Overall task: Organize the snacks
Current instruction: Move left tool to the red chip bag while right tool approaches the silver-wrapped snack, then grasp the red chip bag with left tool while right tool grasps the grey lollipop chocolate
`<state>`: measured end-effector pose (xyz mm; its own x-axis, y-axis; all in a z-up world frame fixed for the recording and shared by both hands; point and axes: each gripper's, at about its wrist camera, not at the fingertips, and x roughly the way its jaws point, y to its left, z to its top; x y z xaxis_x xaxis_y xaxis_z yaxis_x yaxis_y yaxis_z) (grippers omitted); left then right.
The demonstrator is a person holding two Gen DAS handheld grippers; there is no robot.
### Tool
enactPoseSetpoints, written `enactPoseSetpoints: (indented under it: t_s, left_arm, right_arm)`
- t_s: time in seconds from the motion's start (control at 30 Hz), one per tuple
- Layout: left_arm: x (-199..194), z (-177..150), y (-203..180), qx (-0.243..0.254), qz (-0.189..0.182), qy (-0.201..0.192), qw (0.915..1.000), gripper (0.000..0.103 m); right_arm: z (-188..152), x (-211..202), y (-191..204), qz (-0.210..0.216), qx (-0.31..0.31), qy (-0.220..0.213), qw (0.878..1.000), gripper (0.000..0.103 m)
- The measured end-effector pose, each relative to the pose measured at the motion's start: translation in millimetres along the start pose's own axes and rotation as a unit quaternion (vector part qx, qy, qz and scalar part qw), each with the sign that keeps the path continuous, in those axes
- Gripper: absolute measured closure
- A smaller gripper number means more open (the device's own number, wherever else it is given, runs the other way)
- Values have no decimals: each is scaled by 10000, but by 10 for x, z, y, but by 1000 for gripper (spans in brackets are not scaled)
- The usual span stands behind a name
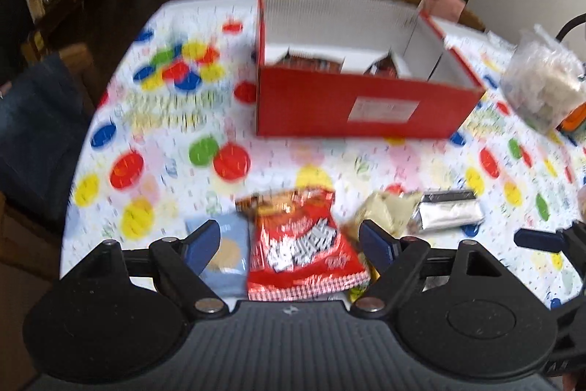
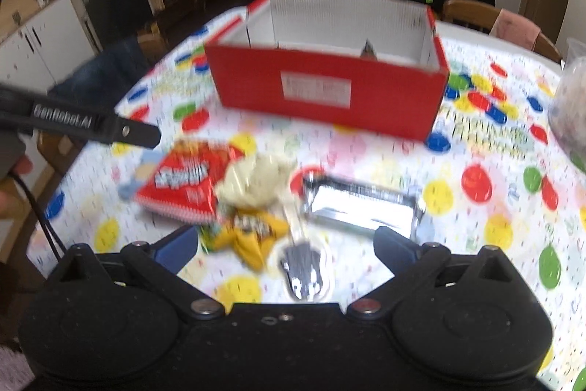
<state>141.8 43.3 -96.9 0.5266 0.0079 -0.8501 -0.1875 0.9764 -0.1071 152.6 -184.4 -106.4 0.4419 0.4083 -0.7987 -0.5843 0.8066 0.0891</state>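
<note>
My left gripper (image 1: 289,244) is open above a red snack bag (image 1: 304,244), which lies between its blue fingers without either pad pressing on it. A light blue packet (image 1: 227,248) sits by the left finger. My right gripper (image 2: 285,246) is open over a yellow packet (image 2: 252,233) and a clear-wrapped dark snack (image 2: 304,266), touching neither. A cream packet (image 2: 256,182) and a silver packet (image 2: 362,204) lie just beyond, with the red snack bag (image 2: 183,182) to their left. The open red box (image 1: 359,79) stands further back and holds dark packets (image 1: 315,63).
The table wears a cloth with coloured dots (image 1: 164,141). A clear plastic bag (image 1: 542,87) stands at its right edge. Wooden chairs (image 2: 472,13) ring the far side, and a dark garment (image 1: 33,134) hangs at the left. The left gripper's body (image 2: 91,127) reaches in from the left.
</note>
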Motion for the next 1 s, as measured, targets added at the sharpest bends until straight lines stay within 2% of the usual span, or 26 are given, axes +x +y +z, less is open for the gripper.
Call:
enactPoseSetpoints:
  t_s: [0.1, 0.2, 0.4, 0.67, 0.87, 1.0]
  left_arm:
    - [246, -5, 5, -95, -96, 507, 9986, 20]
    - [410, 18, -10, -165, 0, 699, 9974, 20]
    - [616, 148, -5, -399, 144, 838, 9956, 20]
    - [834, 225, -25, -601, 137, 1092, 9921, 20]
    - [934, 251, 5, -708, 137, 1190, 9903, 20]
    - [966, 265, 5, -670, 132, 1191, 9905, 20]
  right_arm:
    - [-107, 103, -10, -27, -43, 233, 9997, 2]
    - [-167, 188, -26, -44, -102, 433, 9990, 4]
    - [-192, 295, -95, -37, -81, 597, 9982, 10]
    - [-176, 488, -57, -130, -485, 822, 9953, 31]
    - [-171, 559, 8, -211, -852, 824, 9927, 39]
    - [-135, 614, 2, -230, -929, 832, 9919, 49]
